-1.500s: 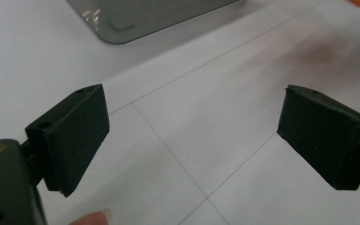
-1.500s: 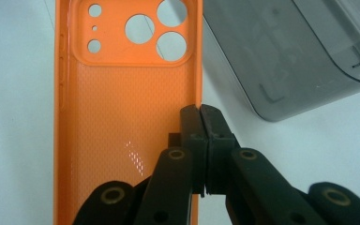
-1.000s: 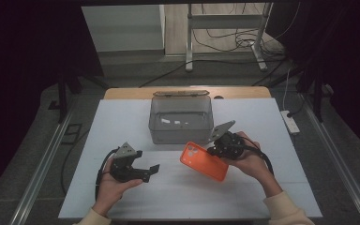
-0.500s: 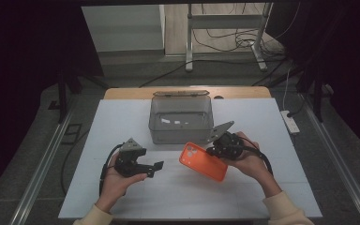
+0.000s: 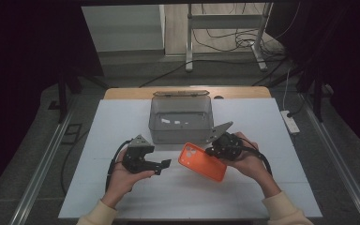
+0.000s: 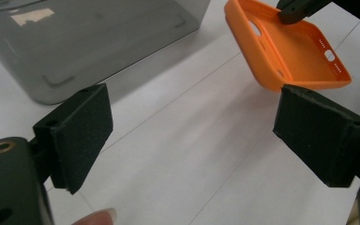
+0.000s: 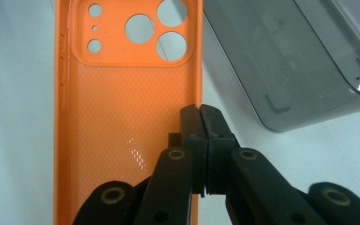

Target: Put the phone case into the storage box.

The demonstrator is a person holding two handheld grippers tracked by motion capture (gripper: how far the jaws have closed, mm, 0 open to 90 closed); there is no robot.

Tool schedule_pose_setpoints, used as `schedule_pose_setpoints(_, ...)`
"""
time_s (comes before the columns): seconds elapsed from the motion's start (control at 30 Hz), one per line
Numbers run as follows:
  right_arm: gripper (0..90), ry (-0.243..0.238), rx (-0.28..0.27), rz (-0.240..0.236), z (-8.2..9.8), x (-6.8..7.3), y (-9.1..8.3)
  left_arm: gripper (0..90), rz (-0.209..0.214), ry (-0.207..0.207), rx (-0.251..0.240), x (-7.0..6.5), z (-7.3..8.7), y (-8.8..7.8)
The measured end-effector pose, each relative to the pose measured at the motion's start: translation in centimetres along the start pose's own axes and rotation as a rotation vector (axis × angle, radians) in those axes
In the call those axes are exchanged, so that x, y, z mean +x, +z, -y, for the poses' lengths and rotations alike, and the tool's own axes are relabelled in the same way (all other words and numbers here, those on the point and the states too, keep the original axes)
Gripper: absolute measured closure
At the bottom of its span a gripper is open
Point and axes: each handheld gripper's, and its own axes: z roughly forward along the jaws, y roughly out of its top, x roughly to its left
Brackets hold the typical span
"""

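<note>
Since a second ago the left claw [image 5: 165, 164] has edged toward 3 o'clock, nearer the orange phone case [image 5: 201, 161], while the right claw [image 5: 209, 151] stays clamped on it. In the high view the case tilts above the white desk [image 5: 98, 140], at 6 o'clock of the grey bin [image 5: 181, 119]; dark floor and cables lie beyond. In the left gripper view the left claw's jaws gape wide, empty, with the case at 1 o'clock. In the right gripper view the right claw's jaws pinch the case's side rim; camera holes show at 12 o'clock.
</note>
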Motion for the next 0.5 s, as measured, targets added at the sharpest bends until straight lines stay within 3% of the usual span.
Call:
schedule_pose_setpoints(0.27,89.0,-0.001,0.002,0.002,0.0,0.1,0.0,12.6,0.029,0.013,0.011,-0.6,-0.8,0.8)
schedule_pose_setpoints(0.5,89.0,-0.009,0.002,-0.001,-0.2,0.2,0.1,13.0,0.029,0.01,0.026,-0.8,-1.2,1.3)
